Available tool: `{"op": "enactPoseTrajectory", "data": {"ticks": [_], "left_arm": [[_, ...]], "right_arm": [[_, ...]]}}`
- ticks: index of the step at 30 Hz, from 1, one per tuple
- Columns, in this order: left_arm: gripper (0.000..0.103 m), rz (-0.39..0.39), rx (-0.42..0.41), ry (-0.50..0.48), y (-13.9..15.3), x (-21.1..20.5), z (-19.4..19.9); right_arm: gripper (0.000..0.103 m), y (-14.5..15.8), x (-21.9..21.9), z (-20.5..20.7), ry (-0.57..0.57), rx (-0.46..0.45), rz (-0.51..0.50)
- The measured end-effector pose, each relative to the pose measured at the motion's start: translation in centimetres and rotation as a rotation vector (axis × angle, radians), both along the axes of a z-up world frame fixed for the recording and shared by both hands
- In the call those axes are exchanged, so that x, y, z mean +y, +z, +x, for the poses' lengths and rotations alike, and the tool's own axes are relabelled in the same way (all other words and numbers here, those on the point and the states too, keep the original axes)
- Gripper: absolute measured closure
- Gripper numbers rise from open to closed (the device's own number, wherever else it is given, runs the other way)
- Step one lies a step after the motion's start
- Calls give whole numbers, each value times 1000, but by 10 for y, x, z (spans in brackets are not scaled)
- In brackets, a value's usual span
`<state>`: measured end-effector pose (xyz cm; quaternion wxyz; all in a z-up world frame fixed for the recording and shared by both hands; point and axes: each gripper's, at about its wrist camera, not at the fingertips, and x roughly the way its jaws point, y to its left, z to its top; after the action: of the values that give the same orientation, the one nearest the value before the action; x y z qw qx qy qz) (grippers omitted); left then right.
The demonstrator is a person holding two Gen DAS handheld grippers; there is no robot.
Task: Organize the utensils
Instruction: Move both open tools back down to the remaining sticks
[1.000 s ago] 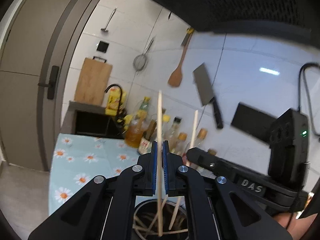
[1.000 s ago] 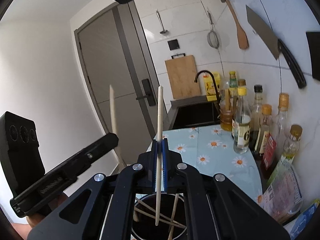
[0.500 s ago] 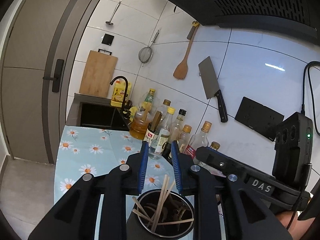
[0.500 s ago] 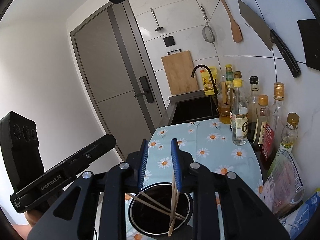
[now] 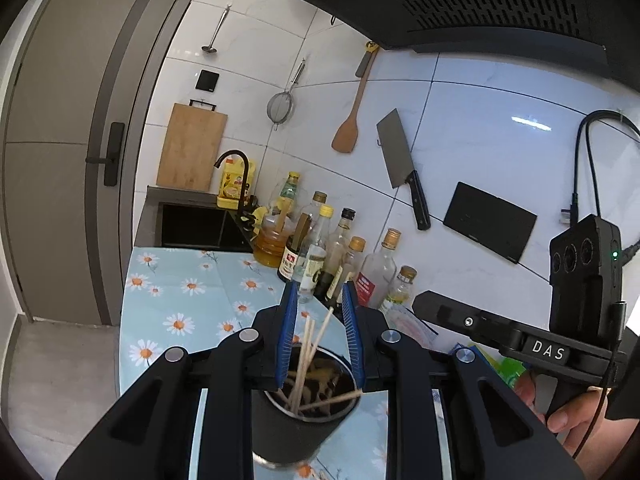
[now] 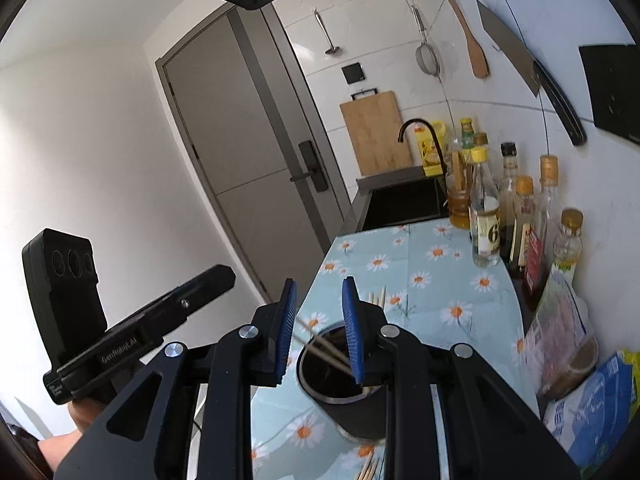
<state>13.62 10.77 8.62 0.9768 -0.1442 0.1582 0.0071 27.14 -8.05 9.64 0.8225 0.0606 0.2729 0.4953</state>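
A black cup (image 5: 288, 432) stands on the daisy-print cloth (image 5: 180, 292) and holds several wooden chopsticks (image 5: 306, 356). My left gripper (image 5: 320, 286) hovers just above the cup's rim, open, and the chopsticks lean loose in the gap without touching the blue pads. In the right wrist view my right gripper (image 6: 320, 286) is also open over the same cup (image 6: 360, 412), with chopsticks (image 6: 324, 346) resting slanted across its mouth. A few loose chopsticks (image 6: 370, 468) lie on the cloth at the near edge. A hand (image 5: 568, 416) holds the other gripper's handle.
Several oil and sauce bottles (image 6: 520, 208) line the wall to the right. Food packets (image 6: 560, 340) lie nearer. A dark sink (image 6: 404, 204) with a black tap sits at the far end. A cleaver (image 5: 396, 152) and spatula hang on the tiles; a range hood looms overhead.
Both grippers were each shut on an upright chopstick over the cup. They opened, the chopsticks dropped into the cup, and both grippers have since drawn back and up slightly.
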Motion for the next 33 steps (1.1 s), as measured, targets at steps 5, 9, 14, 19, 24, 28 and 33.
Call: {"op": "enactPoseTrajectory", "data": {"ticks": [5,9,14,19,24,28,33], "left_arm": [[76,9,45,-6,-8,-10,-20],[75,5,87,-8,-19,-15,-29],[75,-27,162,-32,-38,-19,-40],[75,-54,252,-50,-63,-24,-50],[75,-92,332,-60,-91,-28,-58],[75,-112,389,-63,-111,-31,-64],[75,-136,449,-73,-130,-34,-70]], "right_arm": [[78,-8,-12,-12,1,35,-55],[74,-17,-17,-21,17,86,-95],[68,-35,-20,-35,50,123,-156],[68,-64,-20,-37,64,204,-217],[68,-114,-7,-37,95,352,-346],[68,-153,-1,-33,99,483,-438],[72,-182,2,-26,90,580,-523]]}}
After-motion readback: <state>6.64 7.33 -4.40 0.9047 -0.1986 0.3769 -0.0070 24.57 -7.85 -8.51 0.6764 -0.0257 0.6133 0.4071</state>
